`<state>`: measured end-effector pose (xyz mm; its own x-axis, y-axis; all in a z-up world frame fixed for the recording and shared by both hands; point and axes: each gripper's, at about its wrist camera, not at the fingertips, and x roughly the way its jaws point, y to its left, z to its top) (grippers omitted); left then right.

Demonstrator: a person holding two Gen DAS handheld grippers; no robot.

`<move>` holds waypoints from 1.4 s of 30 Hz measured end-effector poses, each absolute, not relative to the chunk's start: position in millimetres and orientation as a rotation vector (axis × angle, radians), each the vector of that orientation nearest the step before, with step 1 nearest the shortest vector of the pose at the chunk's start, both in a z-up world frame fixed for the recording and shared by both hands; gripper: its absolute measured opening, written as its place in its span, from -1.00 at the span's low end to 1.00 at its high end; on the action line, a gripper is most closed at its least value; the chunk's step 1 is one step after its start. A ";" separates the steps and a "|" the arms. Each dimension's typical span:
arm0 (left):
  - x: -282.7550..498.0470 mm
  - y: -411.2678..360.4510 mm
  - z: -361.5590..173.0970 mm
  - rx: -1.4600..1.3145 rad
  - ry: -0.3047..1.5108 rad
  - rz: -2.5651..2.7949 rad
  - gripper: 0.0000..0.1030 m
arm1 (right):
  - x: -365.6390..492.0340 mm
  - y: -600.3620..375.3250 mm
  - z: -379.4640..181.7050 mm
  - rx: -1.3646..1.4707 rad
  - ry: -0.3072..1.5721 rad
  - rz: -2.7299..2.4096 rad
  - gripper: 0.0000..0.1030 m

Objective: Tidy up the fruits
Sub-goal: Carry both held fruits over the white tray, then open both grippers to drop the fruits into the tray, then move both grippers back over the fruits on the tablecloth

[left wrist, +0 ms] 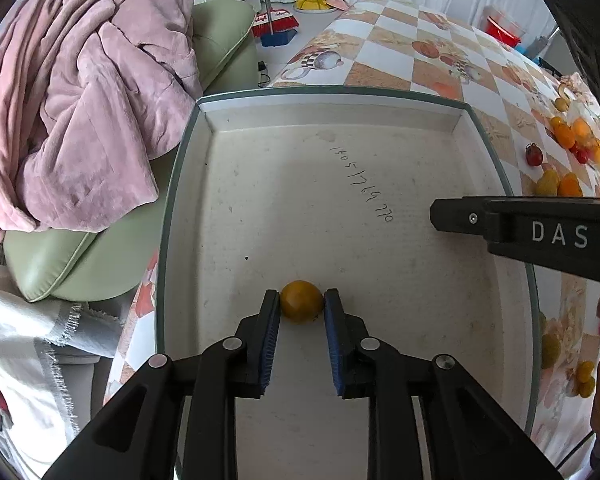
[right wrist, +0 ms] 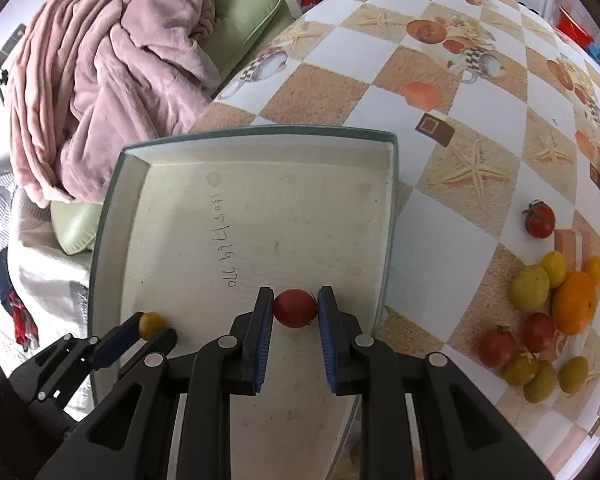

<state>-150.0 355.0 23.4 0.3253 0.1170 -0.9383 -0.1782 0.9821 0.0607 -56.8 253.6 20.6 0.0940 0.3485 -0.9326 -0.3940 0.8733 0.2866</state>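
Observation:
A white shallow box [left wrist: 340, 120] with a grey-green rim sits at the table's left end; it also shows in the right wrist view [right wrist: 260, 132]. My left gripper [left wrist: 302, 304] is shut on a yellow tomato [left wrist: 302, 306] low over the box floor; both show in the right wrist view, gripper [right wrist: 150, 332] and yellow tomato [right wrist: 150, 324]. My right gripper [right wrist: 294, 307] is shut on a red tomato [right wrist: 294, 308] above the box's right part. One of its fingers [left wrist: 460, 216] reaches in from the right in the left wrist view.
Loose red, yellow and orange fruits [right wrist: 548, 320] lie on the checkered tablecloth [right wrist: 440, 92] right of the box, with a single red tomato [right wrist: 539, 220] apart. A green sofa with a pink blanket [left wrist: 80, 100] stands left of the table.

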 end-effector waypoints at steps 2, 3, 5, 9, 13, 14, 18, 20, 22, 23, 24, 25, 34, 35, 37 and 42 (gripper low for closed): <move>-152.2 356.1 25.5 -0.050 1.211 0.214 0.53 | -55.1 257.4 21.0 -0.026 1.370 0.566 -0.26; -154.0 356.7 28.3 -0.047 1.188 0.222 0.53 | -55.1 258.0 21.9 -0.020 1.369 0.571 -0.11; -155.8 356.5 30.5 -0.040 1.181 0.214 0.53 | -56.1 257.3 27.5 -0.006 1.355 0.582 0.10; -155.0 353.4 28.8 -0.025 1.213 0.196 0.53 | -61.5 247.0 46.8 0.040 1.301 0.589 0.52; -155.9 342.5 34.5 -0.003 1.211 0.166 0.53 | -69.0 222.1 65.9 0.073 1.256 0.546 0.54; -155.9 338.5 36.2 0.004 1.210 0.157 0.53 | -70.7 215.9 68.0 0.079 1.252 0.532 0.54; -154.0 315.6 45.8 0.033 1.200 0.098 0.53 | -84.1 176.4 72.2 0.108 1.252 0.445 0.54; -153.1 299.3 52.7 0.055 1.191 0.058 0.53 | -93.2 155.8 71.7 0.119 1.256 0.405 0.54; -152.3 284.5 59.2 0.067 1.180 0.023 0.53 | -105.3 131.6 70.6 0.123 1.263 0.349 0.54; -151.3 276.7 62.6 0.073 1.174 0.005 0.53 | -110.2 121.5 69.9 0.125 1.267 0.329 0.54; -151.0 269.0 65.7 0.078 1.168 -0.010 0.53 | -116.1 110.2 68.5 0.126 1.273 0.305 0.54; -150.5 260.4 69.0 0.084 1.161 -0.026 0.53 | -123.9 95.4 66.3 0.126 1.281 0.270 0.54; -135.3 198.5 72.9 0.136 1.139 -0.145 0.53 | -160.6 22.8 45.7 0.140 1.334 0.103 0.54; -131.6 194.6 71.3 0.134 1.138 -0.146 0.53 | -163.0 18.3 43.6 0.145 1.335 0.094 0.54; -120.5 187.4 67.8 0.138 1.133 -0.140 0.53 | -166.1 11.5 40.6 0.153 1.338 0.084 0.54; -99.2 177.8 57.8 0.157 1.119 -0.129 0.53 | -170.3 1.5 34.3 0.167 1.339 0.072 0.54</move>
